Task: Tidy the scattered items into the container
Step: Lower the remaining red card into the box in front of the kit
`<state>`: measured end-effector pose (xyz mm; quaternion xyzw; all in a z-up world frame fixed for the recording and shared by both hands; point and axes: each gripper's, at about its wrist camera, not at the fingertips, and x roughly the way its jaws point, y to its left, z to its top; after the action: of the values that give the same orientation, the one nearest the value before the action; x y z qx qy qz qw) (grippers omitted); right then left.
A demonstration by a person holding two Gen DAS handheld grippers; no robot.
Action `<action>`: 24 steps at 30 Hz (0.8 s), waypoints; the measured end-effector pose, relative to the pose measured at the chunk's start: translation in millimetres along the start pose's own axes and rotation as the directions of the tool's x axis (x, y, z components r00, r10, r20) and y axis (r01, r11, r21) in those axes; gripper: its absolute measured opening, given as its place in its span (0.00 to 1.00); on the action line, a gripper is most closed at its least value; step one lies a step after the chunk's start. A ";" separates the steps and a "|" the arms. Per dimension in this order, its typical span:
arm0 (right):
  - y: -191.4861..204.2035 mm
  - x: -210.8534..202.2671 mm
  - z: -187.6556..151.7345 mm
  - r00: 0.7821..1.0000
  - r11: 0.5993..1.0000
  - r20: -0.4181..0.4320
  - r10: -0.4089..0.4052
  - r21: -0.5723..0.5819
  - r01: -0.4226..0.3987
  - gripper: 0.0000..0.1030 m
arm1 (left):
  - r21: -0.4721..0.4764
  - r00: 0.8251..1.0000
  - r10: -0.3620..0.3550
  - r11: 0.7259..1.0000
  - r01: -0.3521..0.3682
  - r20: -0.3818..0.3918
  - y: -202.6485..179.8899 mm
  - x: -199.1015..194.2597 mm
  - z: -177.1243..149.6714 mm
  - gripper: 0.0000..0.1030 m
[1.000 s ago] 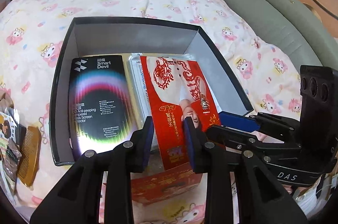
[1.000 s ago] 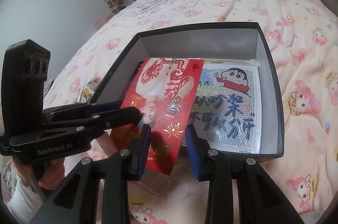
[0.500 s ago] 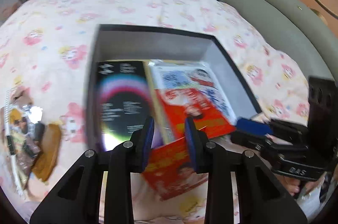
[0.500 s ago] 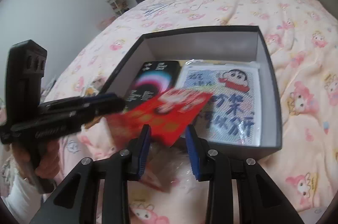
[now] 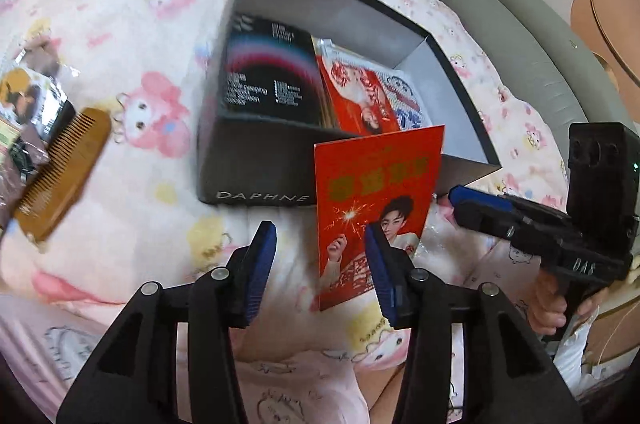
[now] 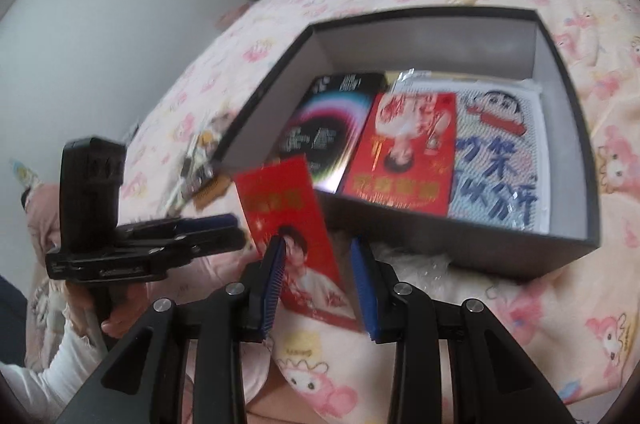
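A: Largest first: the bed (image 5: 120,4) with its pink cartoon quilt carries a black shoe box (image 5: 256,180) marked DAPHNE, lid off; inside lie a black screen-protector pack (image 5: 272,72), a red envelope (image 6: 404,152) flat in the middle, and a cartoon bead sheet (image 6: 500,152) at the right wall.

B: And what is left outside it?

A: A second red envelope (image 5: 376,212), printed with a portrait and gold characters; it leans against the box's near wall, long axis running from the quilt up toward the rim; further left, well apart from the box, a wooden comb (image 5: 60,176) and some foil packets (image 5: 28,96).

B: Which tongs are nearer the envelope?

A: The right tongs (image 6: 318,280), I judge; in the right wrist view the envelope's lower end sits between the spread fingers, possibly brushing the left pad; nothing is gripped; the left tongs (image 5: 318,264) are also wide apart and empty, with the envelope off to their right, behind the right finger.

B: So the next move?

A: Probably closing on that lower end, then lifting it over the rim.
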<state>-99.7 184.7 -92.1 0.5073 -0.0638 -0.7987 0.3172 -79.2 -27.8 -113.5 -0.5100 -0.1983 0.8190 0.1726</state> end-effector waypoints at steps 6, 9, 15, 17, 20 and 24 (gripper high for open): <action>3.9 14.6 0.7 0.999 0.999 -0.040 0.008 -0.037 -0.010 0.28 | 0.040 1.000 0.006 0.999 -0.007 0.018 -19.2 6.4 2.6 0.24; 3.8 10.5 2.8 1.000 0.999 -0.013 -0.013 -0.042 0.012 0.27 | 0.055 0.998 0.007 0.998 -0.010 0.055 -30.2 -7.4 7.5 0.21; 8.9 -27.2 31.3 0.994 0.999 0.111 -0.015 -0.047 0.020 0.26 | 0.122 0.989 0.010 0.992 -0.029 0.148 -66.9 -34.0 48.8 0.21; 8.6 -37.5 49.0 0.988 0.997 0.147 -0.044 -0.054 0.052 0.26 | 0.136 0.985 0.006 0.990 -0.030 0.170 -77.3 -36.9 69.6 0.21; -2.1 -44.3 84.1 0.980 0.996 0.184 -0.070 -0.043 0.079 0.26 | 0.121 0.980 0.004 0.992 -0.028 0.197 -87.2 -31.0 106.7 0.21; -29.1 -28.0 107.5 0.981 0.996 0.174 -0.083 0.007 0.084 0.26 | 0.078 0.988 0.020 0.996 -0.032 0.151 -82.3 4.4 138.5 0.21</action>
<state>-196.1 200.0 -31.6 0.4376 -0.0697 -0.8527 0.2768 -199.6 24.6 -20.1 -0.4423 -0.1711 0.8645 0.1668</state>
